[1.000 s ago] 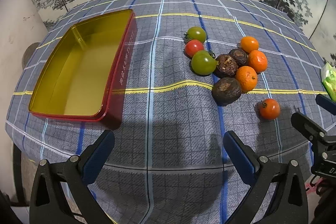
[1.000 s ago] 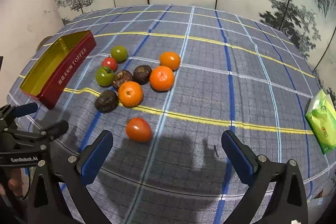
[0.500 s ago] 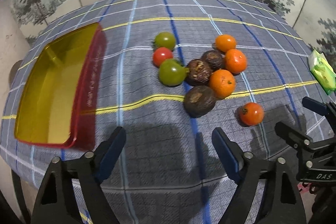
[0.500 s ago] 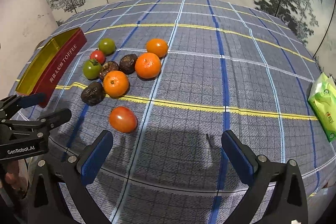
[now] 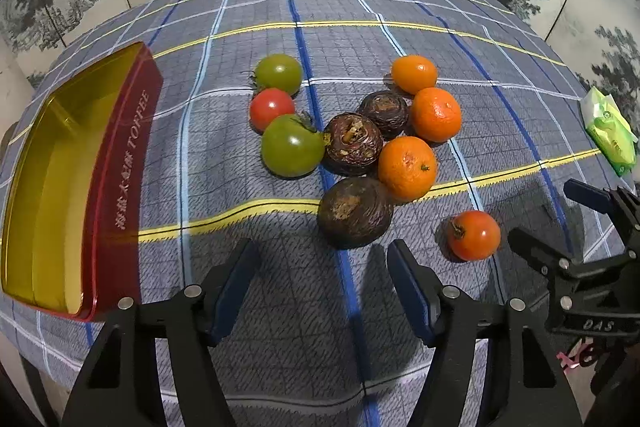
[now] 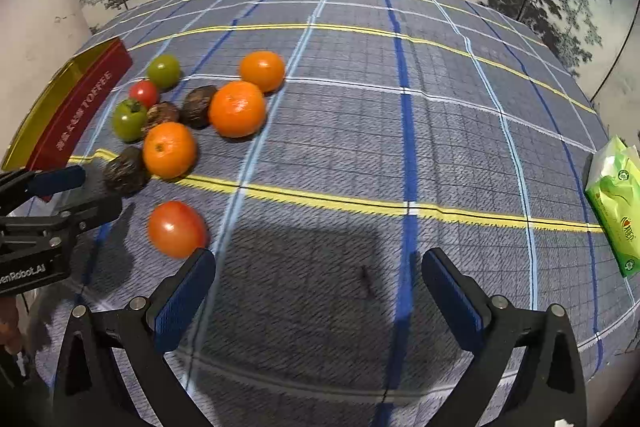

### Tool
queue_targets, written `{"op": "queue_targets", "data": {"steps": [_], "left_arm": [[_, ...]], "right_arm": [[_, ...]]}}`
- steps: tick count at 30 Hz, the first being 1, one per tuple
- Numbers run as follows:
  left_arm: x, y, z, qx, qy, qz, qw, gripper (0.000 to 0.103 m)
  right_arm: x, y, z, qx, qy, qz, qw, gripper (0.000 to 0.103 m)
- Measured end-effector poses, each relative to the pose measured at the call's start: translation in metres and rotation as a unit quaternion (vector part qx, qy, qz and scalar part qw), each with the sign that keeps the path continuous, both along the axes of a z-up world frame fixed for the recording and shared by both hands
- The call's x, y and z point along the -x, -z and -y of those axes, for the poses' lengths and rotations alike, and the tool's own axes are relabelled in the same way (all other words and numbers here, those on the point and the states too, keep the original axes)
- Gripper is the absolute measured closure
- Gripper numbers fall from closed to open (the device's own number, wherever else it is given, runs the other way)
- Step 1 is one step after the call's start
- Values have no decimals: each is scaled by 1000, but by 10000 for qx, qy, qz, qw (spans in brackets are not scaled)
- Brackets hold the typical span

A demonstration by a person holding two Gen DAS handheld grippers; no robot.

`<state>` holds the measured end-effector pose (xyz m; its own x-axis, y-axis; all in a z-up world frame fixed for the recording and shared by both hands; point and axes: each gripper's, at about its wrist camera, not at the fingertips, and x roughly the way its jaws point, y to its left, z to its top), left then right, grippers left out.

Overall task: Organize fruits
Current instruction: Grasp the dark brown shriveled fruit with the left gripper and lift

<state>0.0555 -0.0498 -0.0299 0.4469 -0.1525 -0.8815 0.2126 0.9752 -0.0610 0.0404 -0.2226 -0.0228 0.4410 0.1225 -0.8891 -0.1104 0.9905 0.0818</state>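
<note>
Fruit lies loose in a close cluster on the checked tablecloth point(image 5: 240, 7); none of it is yet in the open red toffee tin point(image 5: 60, 187), which stands well apart at the cloth's left edge. We find the left gripper point(image 5: 320, 279) part open with its jaws closing on nothing, the nearest dark brown fruit point(image 5: 354, 211) just ahead of the pads. The right gripper point(image 6: 318, 291) stands wide open and empty, a lone red tomato point(image 6: 176, 229) just beside its left finger. In our judgement the round fruit may roll if a pad nudges it off-centre, and the brown fruit touches an orange point(image 5: 406, 167), so a grasp could disturb its neighbours. The two grippers work near each other and may collide. We cannot identify the wrinkled brown fruits, nor see the tin's near corner clearly; a green packet point(image 6: 614, 203) sits cut off at the right edge.
</note>
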Motion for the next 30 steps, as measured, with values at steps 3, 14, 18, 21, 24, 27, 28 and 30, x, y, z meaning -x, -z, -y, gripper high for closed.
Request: {"op": "queue_targets", "data": {"steps": [3,14,18,21,24,27,28,30], "left_arm": [[-5,4,2,-62,23,-25,10000,38],[-15,8,11,-155,130,-21,9998,52],[-18,8,14,-142,151,5,9998,61],[-18,7,16,-129,188,22,9997,69],[-18,7,14,-84,183,24,9998,69],[-17,6,11,-16,191,1,9998,70],[-17,6,11,-3,198,-4,9998,70],[-16,4,10,11,210,-1,9998,70]], "right_arm": [[-5,6,5,29,60,-35,10000,1],[-11,16,10,85,112,-24,9999,0],[-13,16,10,79,140,13,9999,0],[-13,17,9,76,138,26,9999,0],[-13,16,10,75,140,34,9999,0],[-12,16,10,76,140,38,9999,0],[-12,16,10,77,138,38,9999,0],[-12,16,10,76,140,39,9999,0]]}}
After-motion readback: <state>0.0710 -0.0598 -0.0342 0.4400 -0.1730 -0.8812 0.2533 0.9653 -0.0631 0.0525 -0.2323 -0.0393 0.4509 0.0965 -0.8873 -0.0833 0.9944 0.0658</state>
